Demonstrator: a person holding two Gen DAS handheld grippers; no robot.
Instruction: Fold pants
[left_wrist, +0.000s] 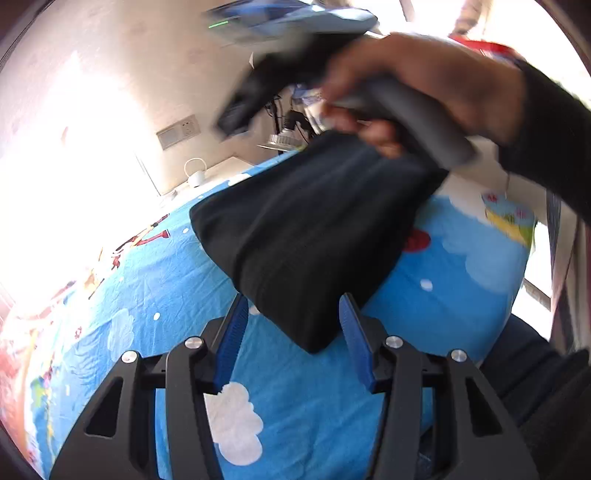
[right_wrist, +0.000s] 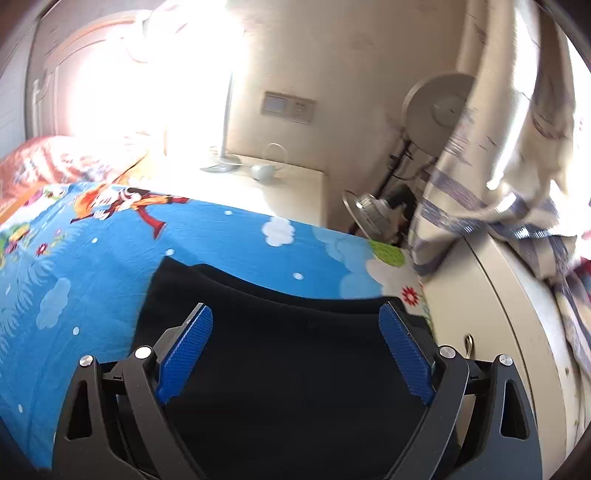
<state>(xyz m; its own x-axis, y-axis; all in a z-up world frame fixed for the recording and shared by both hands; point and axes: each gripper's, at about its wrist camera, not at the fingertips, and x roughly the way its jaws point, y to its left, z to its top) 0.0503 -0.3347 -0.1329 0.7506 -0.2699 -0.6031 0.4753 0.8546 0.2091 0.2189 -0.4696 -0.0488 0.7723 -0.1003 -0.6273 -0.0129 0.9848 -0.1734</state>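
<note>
- folded black cloth pants lie in a compact bundle on the blue cartoon-print bed; folding looks finished.
- left claw and right claw: both apart, holding nothing.
- next: withdraw without snagging the cloth.

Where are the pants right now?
The pants lie folded on the blue bed sheet, just ahead of both open tools, near the bed's corner by the cabinet.

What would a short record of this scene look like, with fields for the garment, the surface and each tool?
garment: black pants, folded into a compact bundle, lying on the bed
surface: blue cartoon bedsheet with white clouds
left tool: open, nothing pressed between its blue pads; bundle's corner lies just ahead
right tool: open wide above the pants, not gripping
hand: holds the right tool's handle, blurred
background: bedside table with a small kettle
</note>
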